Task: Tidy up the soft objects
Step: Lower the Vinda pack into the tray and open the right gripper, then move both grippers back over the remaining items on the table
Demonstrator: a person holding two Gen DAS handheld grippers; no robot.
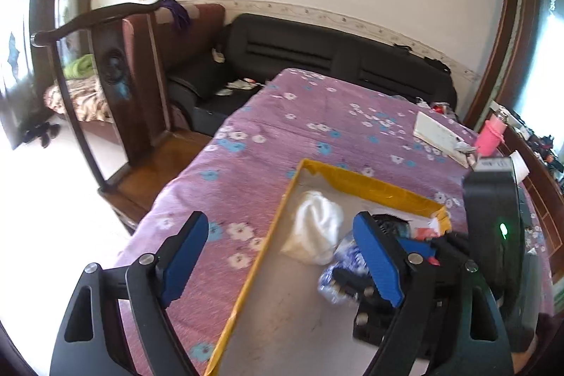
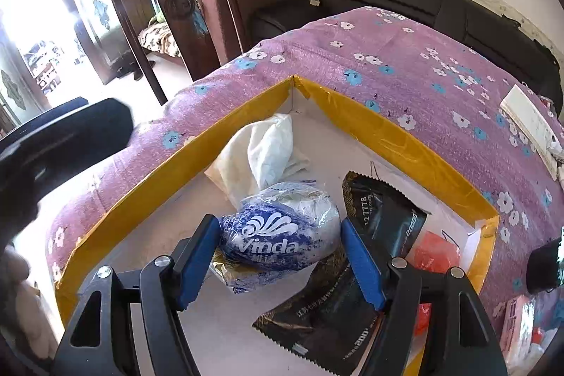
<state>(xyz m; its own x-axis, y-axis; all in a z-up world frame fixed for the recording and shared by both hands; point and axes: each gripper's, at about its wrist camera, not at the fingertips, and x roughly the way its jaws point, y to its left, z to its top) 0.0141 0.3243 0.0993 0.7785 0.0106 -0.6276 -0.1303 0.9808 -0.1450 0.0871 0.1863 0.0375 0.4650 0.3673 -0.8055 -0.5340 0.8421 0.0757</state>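
We hold our left gripper (image 1: 282, 265) tilted downward, blue-padded jaws spread wide with nothing between them; our right gripper (image 2: 280, 261) angles steeply down, its jaws also apart.

black packet (image 2: 338, 273) partly under the tissue pack (image 2: 282, 231), red bag (image 2: 435, 251) half behind it, box (image 2: 405, 143) near edge cut off

- The Vinda tissue pack (image 2: 282, 235) is framed by the right tool (image 2: 280, 261), pads apart.
- A white cloth (image 2: 264, 150) is seen in the yellow-rimmed box (image 2: 176, 164) on the bed (image 2: 387, 59).
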